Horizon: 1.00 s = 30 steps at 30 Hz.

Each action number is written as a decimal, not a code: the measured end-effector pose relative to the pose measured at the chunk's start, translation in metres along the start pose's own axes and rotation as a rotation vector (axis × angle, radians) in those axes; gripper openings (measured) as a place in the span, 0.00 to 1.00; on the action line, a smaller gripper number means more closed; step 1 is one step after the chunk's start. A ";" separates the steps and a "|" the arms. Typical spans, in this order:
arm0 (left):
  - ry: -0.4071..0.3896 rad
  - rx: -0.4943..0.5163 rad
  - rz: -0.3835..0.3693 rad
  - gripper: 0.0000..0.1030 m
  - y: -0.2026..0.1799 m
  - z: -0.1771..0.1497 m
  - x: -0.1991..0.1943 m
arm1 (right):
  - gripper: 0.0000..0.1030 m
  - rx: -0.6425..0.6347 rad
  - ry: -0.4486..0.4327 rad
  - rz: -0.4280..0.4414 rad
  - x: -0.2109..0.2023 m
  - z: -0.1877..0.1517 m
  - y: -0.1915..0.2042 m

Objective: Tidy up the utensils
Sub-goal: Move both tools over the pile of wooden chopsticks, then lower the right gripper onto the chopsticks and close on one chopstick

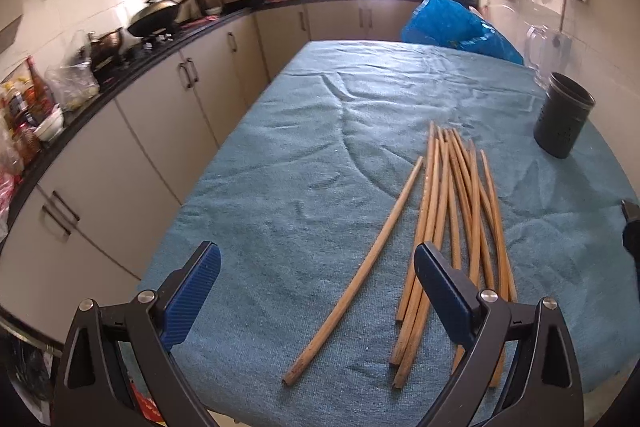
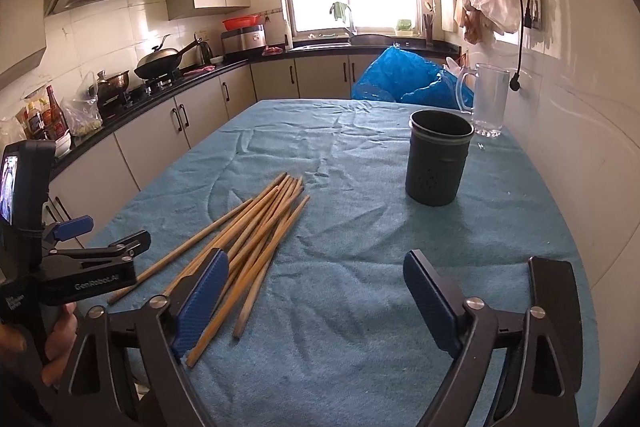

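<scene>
Several wooden chopsticks (image 1: 460, 219) lie in a loose bundle on the teal cloth, with one chopstick (image 1: 360, 275) apart on the left. They also show in the right wrist view (image 2: 256, 227). A dark cylindrical utensil holder (image 1: 562, 115) stands upright at the right; it also shows in the right wrist view (image 2: 438, 157), empty as far as I can see. My left gripper (image 1: 316, 279) is open and empty above the near ends of the chopsticks. My right gripper (image 2: 316, 283) is open and empty, just right of the bundle. The left gripper also shows in the right wrist view (image 2: 104, 243).
The table is covered by a teal cloth (image 2: 360, 307). A clear glass pitcher (image 2: 490, 99) and a blue plastic bag (image 2: 404, 79) stand at the far right end. A kitchen counter (image 1: 120, 75) with a wok and bottles runs along the left.
</scene>
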<state>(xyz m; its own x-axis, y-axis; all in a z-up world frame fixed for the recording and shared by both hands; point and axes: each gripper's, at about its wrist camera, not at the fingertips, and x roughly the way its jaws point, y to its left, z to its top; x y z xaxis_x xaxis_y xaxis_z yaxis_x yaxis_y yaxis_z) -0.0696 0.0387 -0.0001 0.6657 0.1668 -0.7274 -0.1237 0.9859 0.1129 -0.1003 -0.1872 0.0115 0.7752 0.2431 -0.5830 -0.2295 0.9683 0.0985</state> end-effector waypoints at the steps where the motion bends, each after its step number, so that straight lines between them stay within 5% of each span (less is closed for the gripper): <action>1: 0.020 0.014 -0.023 0.94 0.000 0.003 0.003 | 0.87 0.005 0.002 -0.002 0.000 0.000 -0.002; 7: 0.113 0.123 -0.167 0.94 -0.018 0.027 0.029 | 0.87 0.053 0.006 -0.030 0.002 0.002 -0.020; 16: 0.164 0.306 -0.164 0.90 -0.078 0.056 0.086 | 0.87 0.067 0.024 -0.043 0.006 0.008 -0.033; 18: 0.173 0.325 -0.111 0.90 -0.084 0.060 0.100 | 0.87 0.069 0.026 -0.049 0.008 0.012 -0.036; 28: 0.232 0.153 0.041 0.89 -0.027 0.084 0.143 | 0.86 0.111 0.145 0.069 0.053 0.047 -0.037; 30: 0.226 0.120 0.014 0.88 -0.017 0.086 0.139 | 0.72 0.134 0.194 0.103 0.074 0.056 -0.034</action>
<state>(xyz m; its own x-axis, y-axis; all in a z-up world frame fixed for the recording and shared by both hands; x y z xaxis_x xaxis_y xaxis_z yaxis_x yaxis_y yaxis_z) 0.0884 0.0468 -0.0443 0.4810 0.1864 -0.8567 -0.0350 0.9804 0.1937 -0.0021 -0.1993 0.0097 0.6217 0.3376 -0.7067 -0.2111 0.9412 0.2639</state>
